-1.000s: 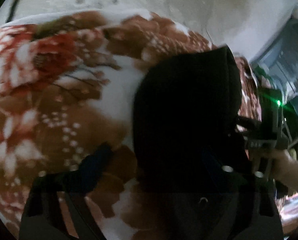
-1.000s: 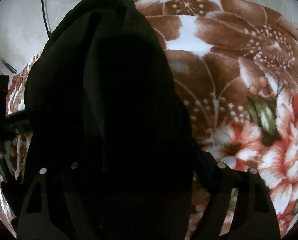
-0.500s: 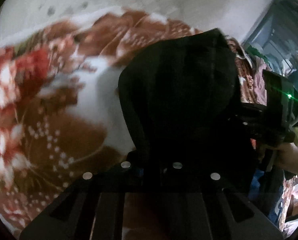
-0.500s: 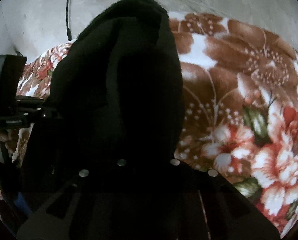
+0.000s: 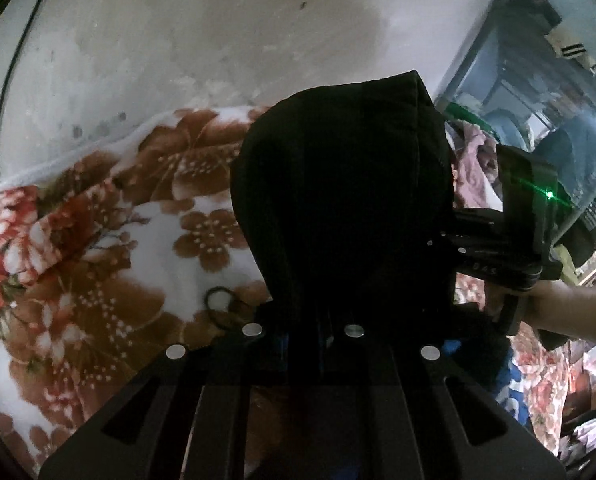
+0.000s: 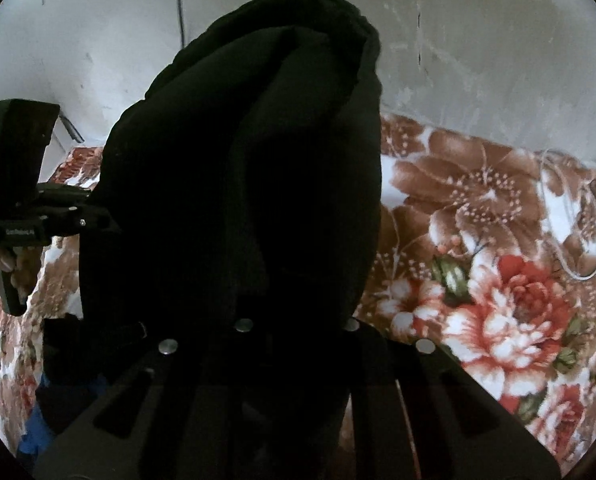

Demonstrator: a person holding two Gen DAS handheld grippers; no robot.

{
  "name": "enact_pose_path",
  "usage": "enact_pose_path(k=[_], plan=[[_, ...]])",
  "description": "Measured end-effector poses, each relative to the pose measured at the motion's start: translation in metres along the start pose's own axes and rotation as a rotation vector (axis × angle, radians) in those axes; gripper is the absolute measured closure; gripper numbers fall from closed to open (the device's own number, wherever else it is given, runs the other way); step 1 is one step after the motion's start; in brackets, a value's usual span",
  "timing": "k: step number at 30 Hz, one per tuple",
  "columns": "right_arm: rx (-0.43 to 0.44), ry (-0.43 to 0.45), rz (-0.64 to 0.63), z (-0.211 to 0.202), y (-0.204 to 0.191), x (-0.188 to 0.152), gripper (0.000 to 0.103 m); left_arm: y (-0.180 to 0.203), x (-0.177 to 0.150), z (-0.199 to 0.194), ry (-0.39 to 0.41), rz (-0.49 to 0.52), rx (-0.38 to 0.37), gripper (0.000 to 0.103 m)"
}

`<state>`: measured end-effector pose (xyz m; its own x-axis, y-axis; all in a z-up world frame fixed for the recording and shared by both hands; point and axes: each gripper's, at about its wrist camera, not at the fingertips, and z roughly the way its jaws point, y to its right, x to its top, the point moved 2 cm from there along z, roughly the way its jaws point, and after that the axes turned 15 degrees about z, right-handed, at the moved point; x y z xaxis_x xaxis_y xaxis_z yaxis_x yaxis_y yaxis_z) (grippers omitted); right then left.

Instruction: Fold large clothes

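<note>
A large black garment [image 5: 346, 200] hangs bunched between both grippers, raised above a floral blanket [image 5: 98, 248]. My left gripper [image 5: 302, 344] is shut on the garment's edge; the cloth covers its fingertips. In the right wrist view the same black garment [image 6: 242, 184] fills the centre, and my right gripper [image 6: 294, 340] is shut on it, fingertips hidden by cloth. The right gripper's body [image 5: 510, 240] shows at the right of the left wrist view; the left gripper's body [image 6: 18, 200] shows at the left of the right wrist view.
The blanket [image 6: 478, 260] covers a bed against a stained white wall [image 5: 218, 40]. A black hair tie [image 5: 218, 304] lies on the blanket. A blue cabinet and piled clothes [image 5: 538, 100] stand at the right. A white cord [image 6: 570, 240] lies on the blanket.
Both grippers have risen and tilted up with the garment, so more wall shows. The left gripper went from open jaws to shut on the garment. The garment hangs higher above the blanket.
</note>
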<state>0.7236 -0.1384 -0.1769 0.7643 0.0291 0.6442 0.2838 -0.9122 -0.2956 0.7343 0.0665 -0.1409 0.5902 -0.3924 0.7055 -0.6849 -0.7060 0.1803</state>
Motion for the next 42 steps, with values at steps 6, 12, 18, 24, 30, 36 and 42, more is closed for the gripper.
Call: enact_pose_path(k=[6,12,18,24,30,36,42], plan=[[0.035,0.044,-0.040,-0.044,-0.023,-0.016,0.092,0.048,-0.008,-0.040,0.024,0.043,-0.015,0.095],[0.036,0.059,-0.114,-0.082,-0.046,-0.048,0.092,0.086,-0.036,-0.075,0.023,0.047,-0.026,0.095],[0.045,0.058,-0.125,-0.119,-0.056,-0.099,0.092,0.128,-0.070,-0.090,0.001,0.057,-0.050,0.095],[0.022,0.027,-0.192,-0.139,-0.065,-0.159,0.092,0.161,-0.113,-0.094,-0.049,0.057,-0.052,0.095],[-0.004,-0.013,-0.235,-0.152,-0.073,-0.217,0.090,0.207,-0.165,-0.089,-0.167,0.140,-0.030,0.095],[-0.078,-0.016,-0.218,-0.166,-0.081,-0.268,0.077,0.239,-0.206,-0.082,-0.236,0.193,0.043,0.095],[-0.108,0.001,-0.212,-0.188,-0.079,-0.298,0.032,0.256,-0.228,-0.084,-0.259,0.226,0.077,0.090]])
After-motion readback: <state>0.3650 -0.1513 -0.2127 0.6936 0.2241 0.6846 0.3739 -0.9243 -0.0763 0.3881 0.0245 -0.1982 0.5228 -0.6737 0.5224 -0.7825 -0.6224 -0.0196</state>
